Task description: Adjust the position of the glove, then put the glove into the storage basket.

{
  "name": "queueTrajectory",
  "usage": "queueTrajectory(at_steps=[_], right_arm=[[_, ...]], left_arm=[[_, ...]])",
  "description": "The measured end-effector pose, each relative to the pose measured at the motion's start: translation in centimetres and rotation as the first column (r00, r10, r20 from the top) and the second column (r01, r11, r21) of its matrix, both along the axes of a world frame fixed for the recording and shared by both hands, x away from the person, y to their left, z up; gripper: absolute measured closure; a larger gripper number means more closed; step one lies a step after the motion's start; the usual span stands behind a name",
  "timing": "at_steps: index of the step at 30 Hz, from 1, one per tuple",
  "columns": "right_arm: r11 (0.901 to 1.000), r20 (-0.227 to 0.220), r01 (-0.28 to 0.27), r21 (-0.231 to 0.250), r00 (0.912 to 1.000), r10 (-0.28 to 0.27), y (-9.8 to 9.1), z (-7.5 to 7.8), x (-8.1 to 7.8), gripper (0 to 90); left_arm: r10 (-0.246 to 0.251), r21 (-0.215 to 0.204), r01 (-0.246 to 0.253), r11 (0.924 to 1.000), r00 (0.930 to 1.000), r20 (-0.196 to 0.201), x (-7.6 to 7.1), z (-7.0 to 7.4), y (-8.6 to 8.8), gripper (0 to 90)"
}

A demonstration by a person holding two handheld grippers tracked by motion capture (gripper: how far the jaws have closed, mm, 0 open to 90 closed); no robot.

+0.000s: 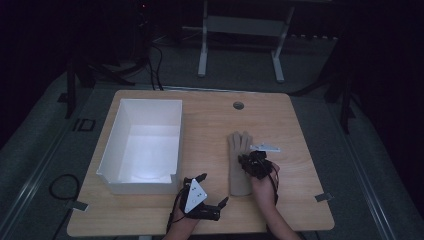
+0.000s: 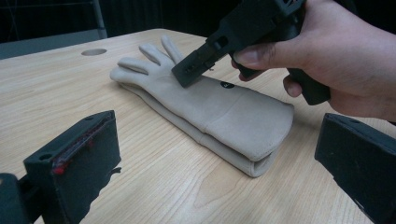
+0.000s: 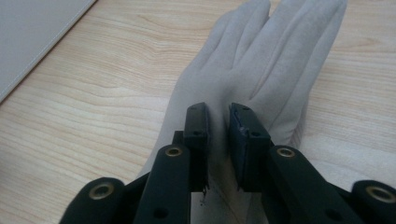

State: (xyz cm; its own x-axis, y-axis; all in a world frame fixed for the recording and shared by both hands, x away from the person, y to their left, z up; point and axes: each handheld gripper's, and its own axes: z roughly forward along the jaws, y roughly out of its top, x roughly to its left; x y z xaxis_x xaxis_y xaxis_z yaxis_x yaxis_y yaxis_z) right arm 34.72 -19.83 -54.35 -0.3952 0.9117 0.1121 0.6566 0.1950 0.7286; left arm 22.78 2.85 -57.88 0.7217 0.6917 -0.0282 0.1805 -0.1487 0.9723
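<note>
- Dim room all round, with a pale wooden tabletop [image 1: 210, 120] lit in the middle and a metal stand on the grey floor behind it.
- On the right half lies a beige glove [image 1: 239, 165], flat, its finger ends pointing away from the person and its cuff towards the near edge.
- Right gripper [image 1: 252, 164] sits over the glove's palm, pointing down onto it. From its own view the two fingers [image 3: 196, 135] stand a narrow gap apart with a ridge of glove fabric [image 3: 261, 70] rising between them; whether they truly pinch it I cannot tell for certain, though they look almost closed on it.
- Left gripper [image 1: 212, 192] rests near the front edge, just left of the cuff, fingers spread wide and holding nothing.
- My judgement: the step in hand is a pinch at the palm. To do it well, gather only a fold of the top layer, close firmly before any lift, and rise slowly so the limp cuff trails rather than swings.
- A white open box [image 1: 145, 145] stands on the left half, well apart from the glove, its inside bare.
- Bare wood lies between glove and box, so a sideways carry looks free; the box's near wall has to be cleared from above.
- Right of the glove the tabletop's edge is near.
</note>
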Motion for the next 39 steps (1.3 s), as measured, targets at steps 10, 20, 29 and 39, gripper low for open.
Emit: queueTrajectory(at_steps=[10, 20, 29, 39], right_arm=[[0.9956, 0.044, -0.092, 0.019, 0.9948, 0.091, -1.0, 1.6, -0.4, 33.7], [0.9749, 0.119, -0.221, -0.025, 0.9676, 0.222, -3.1, 3.0, -0.8, 14.1], [0.9626, 0.088, -0.262, -0.068, 0.9595, 0.268, -5.3, 3.2, -0.7, 12.8], [0.9667, 0.1, -0.253, 0.036, 0.9634, 0.249, -6.9, 4.3, -0.6, 11.4]], left_arm=[[-0.007, -0.002, 0.007, 1.0, 0.9999, -0.009, 0.1, 0.0, 0.0, 0.4], [-0.031, -0.017, 0.031, 0.9994, 0.9985, -0.046, 0.5, 0.0, 0.1, 0.4], [-0.069, 0.002, 0.069, 0.9976, 0.9958, -0.06, 1.1, 0.1, -0.3, 0.4], [-0.096, 0.05, 0.098, 0.9939, 0.994, -0.052, 1.5, 1.0, -0.9, 0.4]])
